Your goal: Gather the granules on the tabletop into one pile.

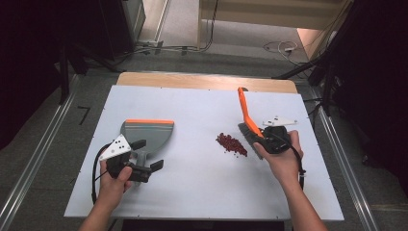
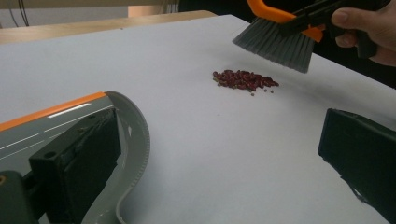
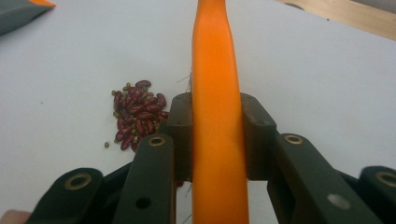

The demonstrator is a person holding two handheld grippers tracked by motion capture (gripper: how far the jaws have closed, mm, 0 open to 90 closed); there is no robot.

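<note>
**Brush held over the beans, dustpan waiting to one side**

On the white table [image 1: 202, 192] a small pile of red beans [image 1: 231, 144] lies a little right of the middle, with a few tiny greenish grains at its edge in the right gripper view. At about 3 o'clock from the pile, just beside it, the right gripper [image 1: 269, 139] has its jaws clamped on the orange handle of a brush [image 1: 245, 111]. In the right gripper view the handle runs straight up between the two black jaws, which press on it from both sides. The handle slants away toward 12 o'clock, and the grey bristles [image 2: 278, 43] hang above the table, close to the beans but apart from them, as the left gripper view shows. The right hand [image 1: 285, 161] grips the tool from the 5 o'clock side.

Well apart, at 9 o'clock from the pile, a grey dustpan [image 1: 149, 132] with an orange front edge rests flat on the table, that edge toward 12 o'clock. The left gripper [image 1: 146, 154] sits at the dustpan's 6 o'clock end with its jaws spread wide: one jaw lies against the pan's raised grey rim, the other stands over bare table, and nothing is gripped between them. The left hand [image 1: 115, 180] holds it from below.
</note>
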